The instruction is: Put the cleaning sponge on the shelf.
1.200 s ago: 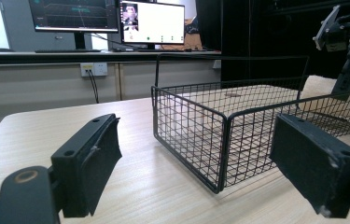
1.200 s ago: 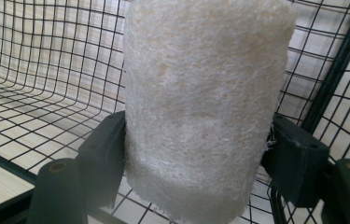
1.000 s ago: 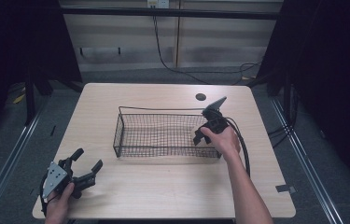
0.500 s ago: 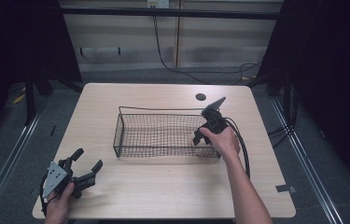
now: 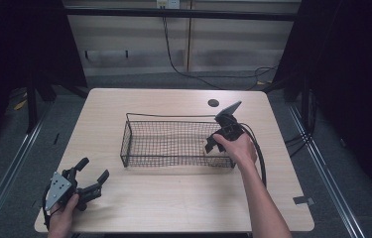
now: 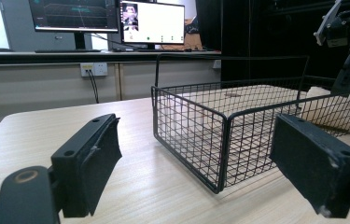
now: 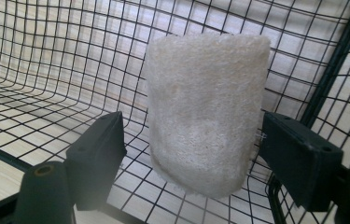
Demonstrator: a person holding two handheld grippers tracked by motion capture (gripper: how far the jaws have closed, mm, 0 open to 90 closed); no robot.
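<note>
Right gripper [image 5: 212, 145]: dipped into the right end of the wire basket [image 5: 173, 144], held by the person's right hand [image 5: 235, 148]; its jaws have just been opening and now stand clear of the sponge on both sides, with a gap at each pad.
Sponge [image 7: 207, 112]: a pale, rough, oblong pad lying on the basket's mesh floor between the right gripper's jaws, close to the basket's right end wall; nothing presses on it.
Wire basket: black mesh, long and shallow, at the middle of the wooden table [image 5: 173, 208], its long side running left to right.
Left gripper [image 5: 92, 174]: at the near left corner of the table, well apart from the basket, in the person's left hand [image 5: 64, 218]; jaws spread wide with nothing between them.
Far side: monitors [image 6: 107, 18] on a counter behind the table, seen in the left gripper view.
</note>
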